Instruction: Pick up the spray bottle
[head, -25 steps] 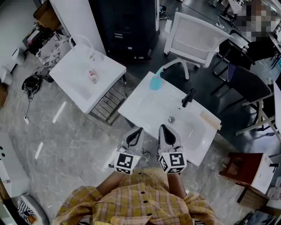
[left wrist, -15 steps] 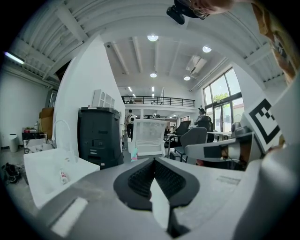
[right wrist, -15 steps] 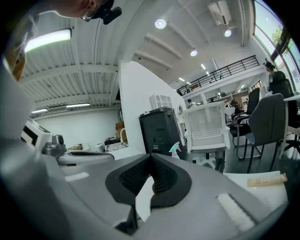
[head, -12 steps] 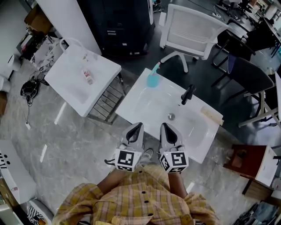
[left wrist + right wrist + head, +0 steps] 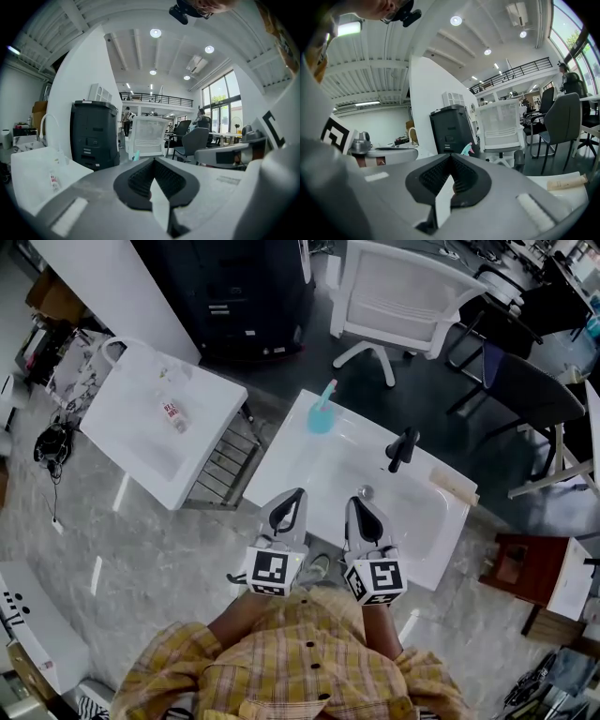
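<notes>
- The white sink [image 5: 319, 465] sits in the middle, and everything else is placed from it.
- A second sink [image 5: 141, 442] stands to the left of the sink, with a gap between them.
- A black cabinet [image 5: 239, 287] stands behind the sink, to the left.
- A white chair [image 5: 403, 287] stands behind the sink.
- The left gripper [image 5: 298, 493] is at the sink's near left edge. Its jaws are pressed together with nothing in them.
- The right gripper [image 5: 354, 502] is over the sink's near edge, close to the drain [image 5: 366, 491]. Its jaws are pressed together too, with nothing in them.
- The blue spray bottle [image 5: 322, 414] stands on the sink's far left corner, well apart from both grippers.
- A black tap [image 5: 401, 448] stands on the sink's far side.
- A small bottle [image 5: 172, 413] lies on the second sink.
</notes>
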{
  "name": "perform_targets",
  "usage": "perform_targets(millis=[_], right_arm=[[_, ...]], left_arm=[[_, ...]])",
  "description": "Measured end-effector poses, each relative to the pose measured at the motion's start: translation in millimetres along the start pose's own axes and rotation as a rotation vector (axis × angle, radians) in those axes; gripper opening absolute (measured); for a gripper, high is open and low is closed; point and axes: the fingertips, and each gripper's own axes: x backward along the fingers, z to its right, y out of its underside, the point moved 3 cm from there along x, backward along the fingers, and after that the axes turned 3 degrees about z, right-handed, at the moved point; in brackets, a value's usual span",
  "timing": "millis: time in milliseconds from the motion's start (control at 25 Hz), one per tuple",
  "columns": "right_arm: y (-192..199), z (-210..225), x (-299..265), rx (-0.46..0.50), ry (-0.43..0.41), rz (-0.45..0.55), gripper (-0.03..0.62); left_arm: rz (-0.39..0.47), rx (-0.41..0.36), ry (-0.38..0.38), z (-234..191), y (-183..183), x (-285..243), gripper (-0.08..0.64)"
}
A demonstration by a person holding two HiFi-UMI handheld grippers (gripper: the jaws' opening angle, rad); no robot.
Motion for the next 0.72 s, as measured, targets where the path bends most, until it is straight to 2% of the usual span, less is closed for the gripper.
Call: perform_targets(millis=[720], right_arm=[[-0.9, 28.2, -77.2, -0.039, 0.130, -0.035, 0.002]], left_arm=[[-0.110, -0.009, 0.098, -52.8, -1.4, -105.9, 0.002]])
